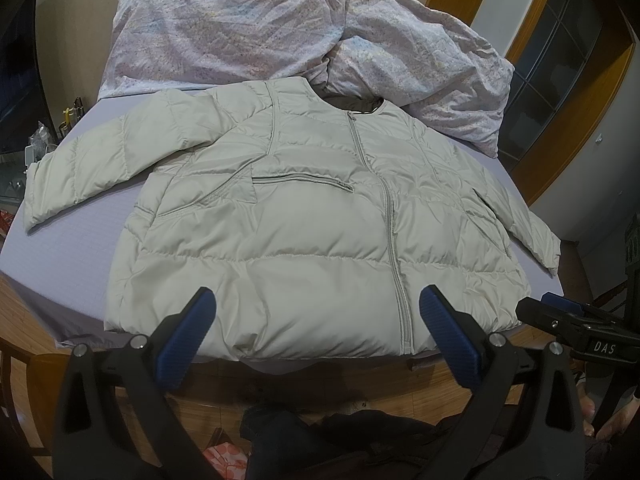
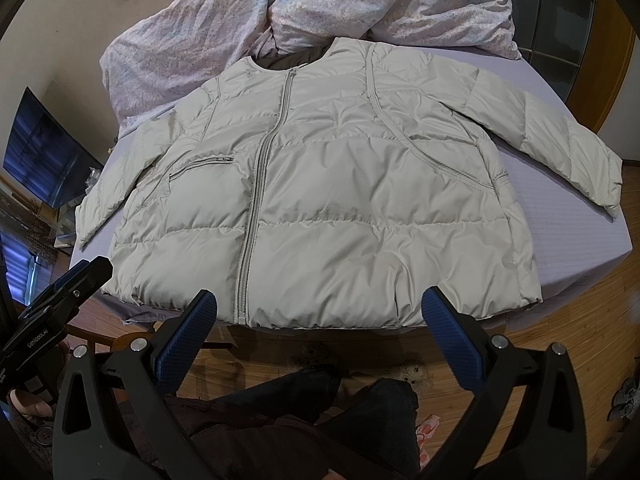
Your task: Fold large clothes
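A pale grey-green puffer jacket [image 1: 304,216] lies flat and zipped on the lilac bed sheet [image 1: 80,208], front up, collar away from me, both sleeves spread out to the sides. It also shows in the right wrist view [image 2: 340,184]. My left gripper [image 1: 318,304] is open and empty, hovering just in front of the jacket's hem left of the zip. My right gripper [image 2: 320,308] is open and empty, in front of the hem right of the zip. The right gripper also shows at the right edge of the left wrist view [image 1: 576,320]. The left gripper also shows at the left edge of the right wrist view [image 2: 60,296].
A crumpled floral duvet [image 1: 280,32] is piled at the bed's far end behind the collar. A wooden floor [image 2: 580,340] runs along the near bed edge. A dark screen [image 2: 44,148] stands to the left and a wooden door frame [image 1: 592,128] to the right. The person's dark-trousered legs [image 2: 340,408] are below.
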Demonstrator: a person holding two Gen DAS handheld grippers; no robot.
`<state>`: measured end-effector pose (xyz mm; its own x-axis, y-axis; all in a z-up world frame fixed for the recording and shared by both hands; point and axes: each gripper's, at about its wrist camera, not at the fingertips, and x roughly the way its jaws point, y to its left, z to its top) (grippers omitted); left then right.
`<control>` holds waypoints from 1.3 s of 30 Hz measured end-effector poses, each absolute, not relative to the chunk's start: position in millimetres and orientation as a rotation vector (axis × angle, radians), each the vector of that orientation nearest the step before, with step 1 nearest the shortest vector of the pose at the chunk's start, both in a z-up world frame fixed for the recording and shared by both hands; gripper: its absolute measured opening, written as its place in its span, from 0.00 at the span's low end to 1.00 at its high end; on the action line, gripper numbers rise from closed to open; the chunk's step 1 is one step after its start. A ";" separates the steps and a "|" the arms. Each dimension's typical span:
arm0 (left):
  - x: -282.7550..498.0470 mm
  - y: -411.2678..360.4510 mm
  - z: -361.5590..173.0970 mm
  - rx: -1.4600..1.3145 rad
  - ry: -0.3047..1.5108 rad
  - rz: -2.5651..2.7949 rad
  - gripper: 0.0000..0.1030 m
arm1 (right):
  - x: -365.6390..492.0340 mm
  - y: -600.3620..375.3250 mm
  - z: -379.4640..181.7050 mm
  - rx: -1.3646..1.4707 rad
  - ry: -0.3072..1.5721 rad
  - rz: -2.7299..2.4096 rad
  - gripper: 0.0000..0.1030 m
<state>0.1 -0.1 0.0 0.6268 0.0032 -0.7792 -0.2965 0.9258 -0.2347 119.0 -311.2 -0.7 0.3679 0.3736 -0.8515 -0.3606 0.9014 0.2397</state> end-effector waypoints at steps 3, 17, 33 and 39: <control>0.1 -0.1 0.0 -0.360 0.882 0.176 0.98 | 120.2 -311.1 -1.4 0.014 1.098 0.472 0.99; 9.3 -0.1 -2.3 -0.366 0.888 0.177 0.98 | 144.6 -318.3 -11.7 0.049 1.116 0.430 0.99; 67.6 17.1 -24.0 -0.402 0.970 0.149 0.98 | 273.3 -499.6 -72.3 0.678 1.155 -0.012 0.86; 92.2 14.6 -27.5 -0.363 1.000 0.167 0.98 | 293.7 -586.0 -103.3 0.911 1.125 -0.221 0.77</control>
<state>92.2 14.6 -27.5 0.5342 -0.0285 -0.8449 -0.3010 0.9275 -0.2216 293.7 -586.0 -103.3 0.4517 0.2770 -0.8481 0.5773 0.6340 0.5145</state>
